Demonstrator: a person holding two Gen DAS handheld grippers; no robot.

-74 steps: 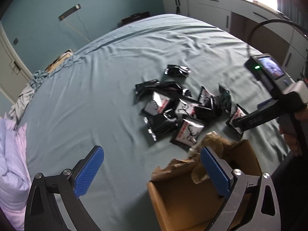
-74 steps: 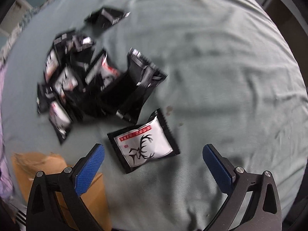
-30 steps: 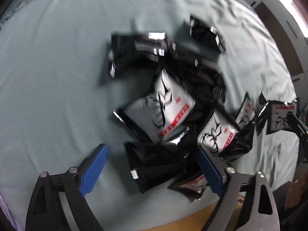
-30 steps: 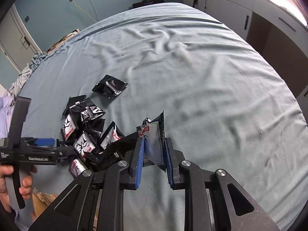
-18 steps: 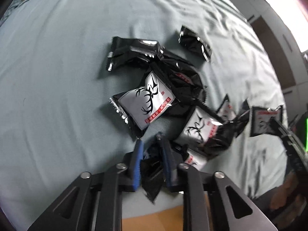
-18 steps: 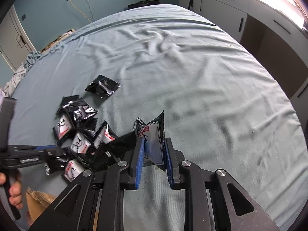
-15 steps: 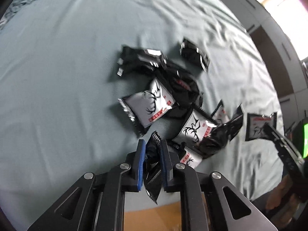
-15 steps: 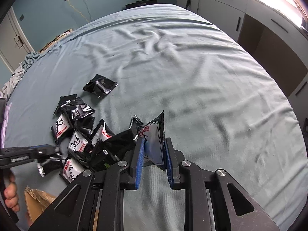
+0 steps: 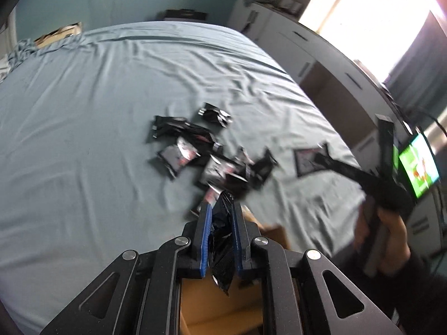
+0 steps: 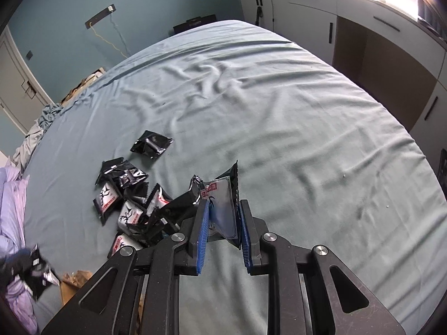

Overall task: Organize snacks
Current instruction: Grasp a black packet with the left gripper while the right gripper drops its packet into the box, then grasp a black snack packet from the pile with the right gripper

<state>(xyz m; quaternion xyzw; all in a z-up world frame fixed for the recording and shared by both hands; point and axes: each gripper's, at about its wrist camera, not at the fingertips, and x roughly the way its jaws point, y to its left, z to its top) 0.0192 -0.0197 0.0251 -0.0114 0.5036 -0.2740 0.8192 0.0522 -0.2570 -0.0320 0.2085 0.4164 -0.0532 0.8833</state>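
Since earlier: left gripper [image 9: 220,217] stood wide apart over the heap; now its jaws are clamped together on a black packet [image 9: 222,248]. Camera looked steeply down on the heap then, now takes in the whole bed. Right gripper unchanged, same grip on its own packet.

Left wrist view, tool: blue pads pinch the black packet mid-body, its crimped lower edge hanging free below the jaws.

Left wrist view, target: cardboard box [image 9: 223,301] lies straight under the jaws, open side up as far as I can tell.

Left wrist view, heap: remaining snack packets [image 9: 212,159] scattered on the bed sheet [image 9: 83,117], blurred by motion.

Left wrist view, step done well: judged, bring the packet fully over the box opening before letting go; release low so the limp foil doesn't catch the rim or slide back onto the sheet.

Right wrist view, tool: right gripper [image 10: 222,217] closed on a white-faced packet [image 10: 223,203] with red print, standing edge-up between the pads.

Right wrist view, heap: packets sharp here, one lone packet [image 10: 151,144] set apart beyond the rest.

Right wrist view, step done well: judged, hold back till the other hand clears the box, to avoid a clash over it.

Only in left view: the person's hand [image 9: 391,237] on the right tool's handle, and the box's inner floor.

Only in right view: purple bedding [image 10: 11,209] at the edge, a torn corner of the box [image 10: 74,282], crisp packet prints.
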